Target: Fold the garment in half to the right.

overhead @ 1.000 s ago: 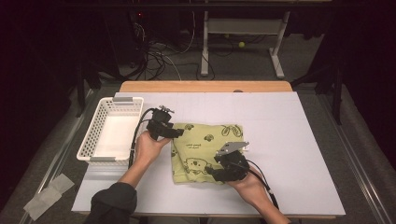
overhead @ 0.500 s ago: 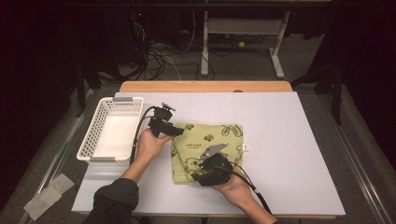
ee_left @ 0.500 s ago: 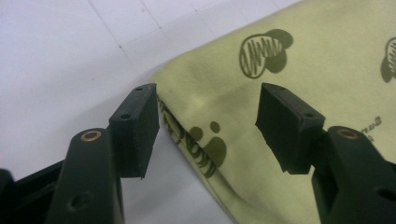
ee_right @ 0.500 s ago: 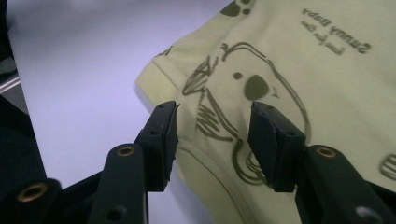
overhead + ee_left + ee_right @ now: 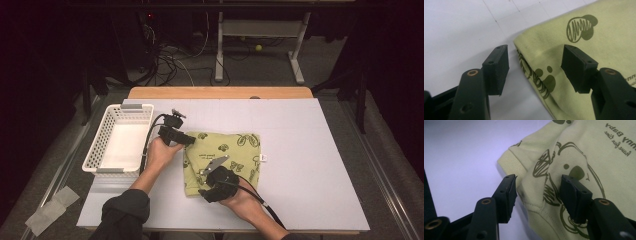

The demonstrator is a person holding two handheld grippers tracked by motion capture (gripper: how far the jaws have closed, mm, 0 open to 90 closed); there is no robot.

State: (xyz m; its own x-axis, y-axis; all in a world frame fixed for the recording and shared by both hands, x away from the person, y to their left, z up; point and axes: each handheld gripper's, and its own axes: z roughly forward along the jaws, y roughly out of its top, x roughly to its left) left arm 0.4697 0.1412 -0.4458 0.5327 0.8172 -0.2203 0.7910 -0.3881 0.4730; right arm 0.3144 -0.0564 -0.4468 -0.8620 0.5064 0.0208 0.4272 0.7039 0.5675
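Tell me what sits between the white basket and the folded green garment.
In the high view, the left gripper and the hand holding it fill the gap between the white basket and the green garment; beneath them is bare white table.

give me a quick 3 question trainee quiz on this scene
1. True or false: the left claw is clamped shut on the garment.
2. What stands left of the garment? A) basket B) bucket C) box of tools
3. Which edge of the garment does the right claw straddle, near or far from the person?

Key: 1 false, its jaws are open. 2 A, the basket. 3 the near edge.
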